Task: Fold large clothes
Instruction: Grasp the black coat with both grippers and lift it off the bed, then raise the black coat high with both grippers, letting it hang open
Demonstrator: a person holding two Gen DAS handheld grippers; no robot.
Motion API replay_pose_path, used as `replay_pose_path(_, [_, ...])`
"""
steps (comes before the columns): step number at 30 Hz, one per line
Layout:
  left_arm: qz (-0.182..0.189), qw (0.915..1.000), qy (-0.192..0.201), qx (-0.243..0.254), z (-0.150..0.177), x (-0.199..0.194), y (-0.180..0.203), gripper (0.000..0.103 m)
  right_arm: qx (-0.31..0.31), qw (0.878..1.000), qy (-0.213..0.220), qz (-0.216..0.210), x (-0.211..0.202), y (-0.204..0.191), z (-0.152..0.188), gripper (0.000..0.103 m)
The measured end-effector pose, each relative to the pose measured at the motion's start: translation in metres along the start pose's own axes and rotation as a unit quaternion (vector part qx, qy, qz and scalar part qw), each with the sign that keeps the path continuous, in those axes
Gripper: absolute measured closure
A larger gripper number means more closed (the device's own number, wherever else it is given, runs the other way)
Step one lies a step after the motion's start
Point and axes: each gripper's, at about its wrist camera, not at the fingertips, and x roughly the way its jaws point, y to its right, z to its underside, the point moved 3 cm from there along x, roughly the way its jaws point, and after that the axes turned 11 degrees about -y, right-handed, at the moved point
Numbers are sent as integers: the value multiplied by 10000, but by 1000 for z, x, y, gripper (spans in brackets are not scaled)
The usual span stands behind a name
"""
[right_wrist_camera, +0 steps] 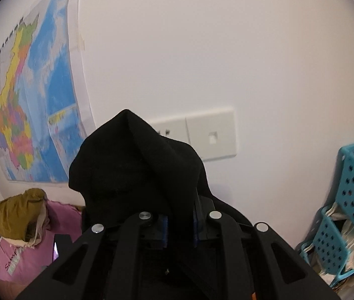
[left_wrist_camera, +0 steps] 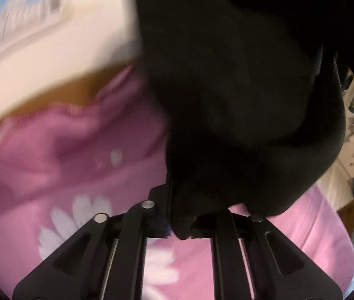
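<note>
Both grippers, left (left_wrist_camera: 180, 227) and right (right_wrist_camera: 179, 225), pinched closed on black knit garment (right_wrist_camera: 137, 165) bunched above fingertips. Mid-lift; next, spread it flat.

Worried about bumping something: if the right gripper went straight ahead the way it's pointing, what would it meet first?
The right gripper is shut on the black garment; past that fabric, probably the white wall near the switch plate, though depth is unclear.

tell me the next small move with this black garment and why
Probably lower both claws to spread the black garment flat on the pink sheet. The left claw and right claw each pinch a bunched bit of it, and it hangs in the air, so no fold can start yet.
</note>
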Motion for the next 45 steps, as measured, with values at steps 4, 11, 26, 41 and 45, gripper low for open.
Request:
replay_pose_path(4, [248,9980,584,-29,-35,-42,10,96,128,9990,388,155,-47,11,-24,90])
replay_pose_path(11, [529,9837,1714,122,-83,-166,26,98,-133,9907,1246,537,-168,-5,-80,90])
replay_pose_path(26, [24,9135,4065,-162,9,-470,-11,98,-1276,9599,2475,-325,-403,-136,-75,90])
replay_pose_path(41, [-1977,8989,3869,-569,171,-589,-18,98,-1524,9417,1517,-2587,-387,-192,26,90])
replay_pose_path(45, [-1966,9294,2937,-1059,177,-524,-72,98,-1246,9507,549,-2787,-285,-194,49,89])
